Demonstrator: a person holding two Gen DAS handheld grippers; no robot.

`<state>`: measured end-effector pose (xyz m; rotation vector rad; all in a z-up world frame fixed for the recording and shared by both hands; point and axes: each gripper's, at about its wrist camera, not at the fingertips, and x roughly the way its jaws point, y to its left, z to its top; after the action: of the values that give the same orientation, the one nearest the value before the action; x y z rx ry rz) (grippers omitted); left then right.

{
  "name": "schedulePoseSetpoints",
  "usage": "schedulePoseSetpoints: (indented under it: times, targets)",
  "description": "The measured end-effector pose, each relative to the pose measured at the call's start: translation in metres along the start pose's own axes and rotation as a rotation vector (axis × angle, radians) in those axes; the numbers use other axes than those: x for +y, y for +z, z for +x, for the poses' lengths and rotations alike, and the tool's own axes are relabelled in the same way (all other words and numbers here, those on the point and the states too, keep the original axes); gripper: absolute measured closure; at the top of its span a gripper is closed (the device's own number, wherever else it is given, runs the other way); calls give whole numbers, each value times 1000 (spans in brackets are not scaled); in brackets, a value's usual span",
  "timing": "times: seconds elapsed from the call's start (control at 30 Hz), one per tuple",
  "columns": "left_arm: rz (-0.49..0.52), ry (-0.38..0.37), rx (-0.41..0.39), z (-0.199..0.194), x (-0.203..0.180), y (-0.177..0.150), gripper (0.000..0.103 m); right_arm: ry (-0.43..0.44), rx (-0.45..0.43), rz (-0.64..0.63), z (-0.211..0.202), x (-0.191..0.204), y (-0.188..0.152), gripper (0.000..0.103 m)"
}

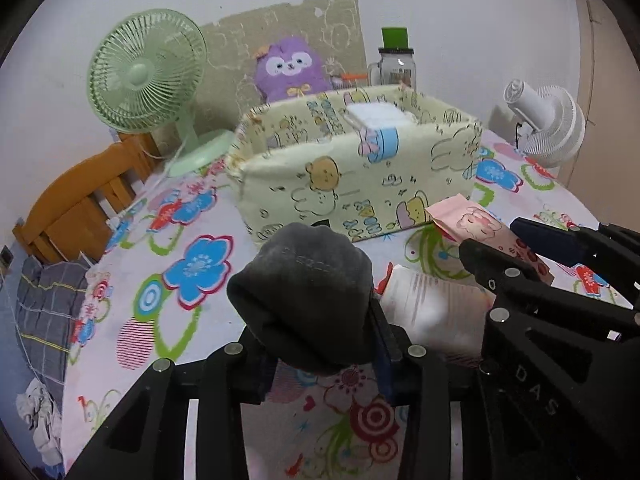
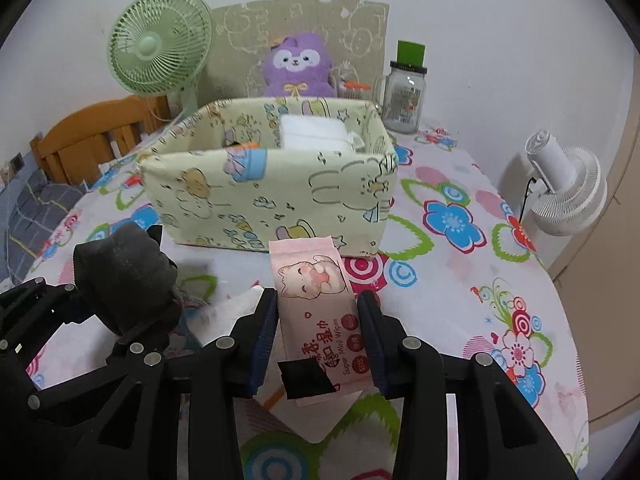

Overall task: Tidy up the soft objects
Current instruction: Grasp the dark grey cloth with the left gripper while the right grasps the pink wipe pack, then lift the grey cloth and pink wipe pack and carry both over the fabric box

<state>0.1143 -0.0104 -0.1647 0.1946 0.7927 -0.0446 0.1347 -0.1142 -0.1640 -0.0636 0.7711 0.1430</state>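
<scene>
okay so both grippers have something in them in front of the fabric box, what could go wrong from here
The left gripper pinches the dark sock only at its lower part; the loose top could snag the fabric box wall.

The right gripper holds the pink wipes pack by its sides; it may slip.

The grippers are close together and could collide.

Home bedroom: wooden bed frame (image 1: 76, 204), plush toy (image 1: 290, 68)
</scene>
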Motion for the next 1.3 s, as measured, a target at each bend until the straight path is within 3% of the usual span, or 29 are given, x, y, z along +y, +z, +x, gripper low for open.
schedulePoseSetpoints:
  times: [0.7, 1.3]
  targets:
    - [11, -12, -116, -77, -9, 15, 63, 1, -109, 7, -81, 1, 14, 59]
    - [10, -17, -189, -120, -13, 33, 63, -6, -181, 6, -129, -4, 31, 59]
